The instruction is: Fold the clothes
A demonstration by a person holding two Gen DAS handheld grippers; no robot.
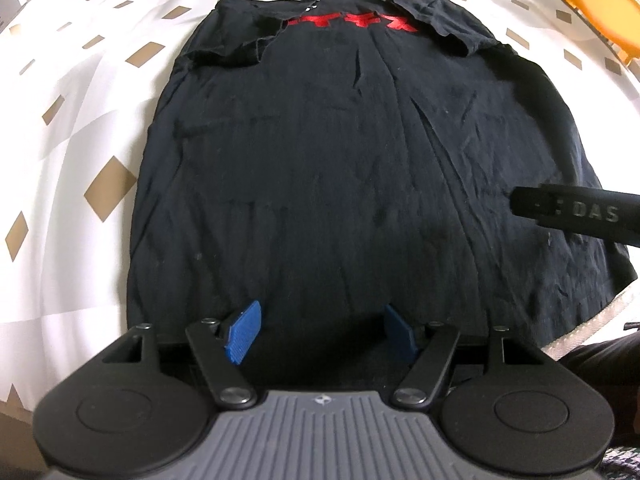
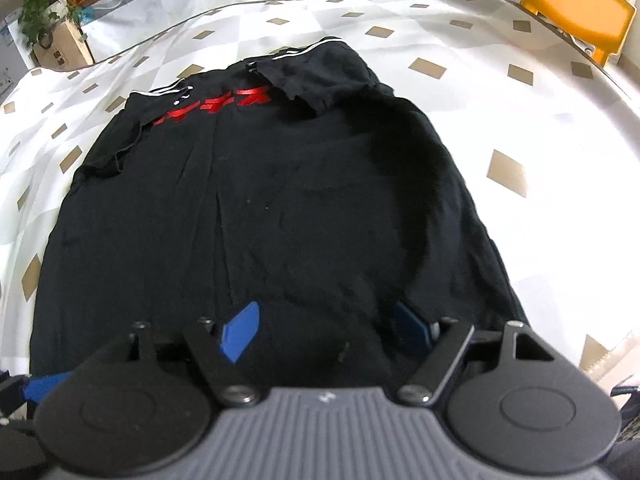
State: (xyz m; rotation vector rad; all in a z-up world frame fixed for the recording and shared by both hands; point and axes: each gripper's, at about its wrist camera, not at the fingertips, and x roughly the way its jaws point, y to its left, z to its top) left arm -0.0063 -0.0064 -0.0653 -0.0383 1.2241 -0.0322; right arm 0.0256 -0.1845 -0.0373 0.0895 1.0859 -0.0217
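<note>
The blue fingers (image 1: pixel 244 332) of the left gripper (image 1: pixel 320 334) stand spread with nothing between them, poised over the near hem of a black T-shirt (image 1: pixel 352 152) laid flat on the worktop (image 1: pixel 72 128), which wears a white cloth with tan diamonds. The sleeves are already turned in over the red lettering (image 1: pixel 352 22). To its right, the right gripper (image 2: pixel 324 334) hangs over the same hem, its fingers (image 2: pixel 238 334) likewise apart and empty. My worry is the next pinch: if either side catches only the top layer, or the two lift unevenly, the tucked sleeves could slide out and the fold go crooked.
</note>
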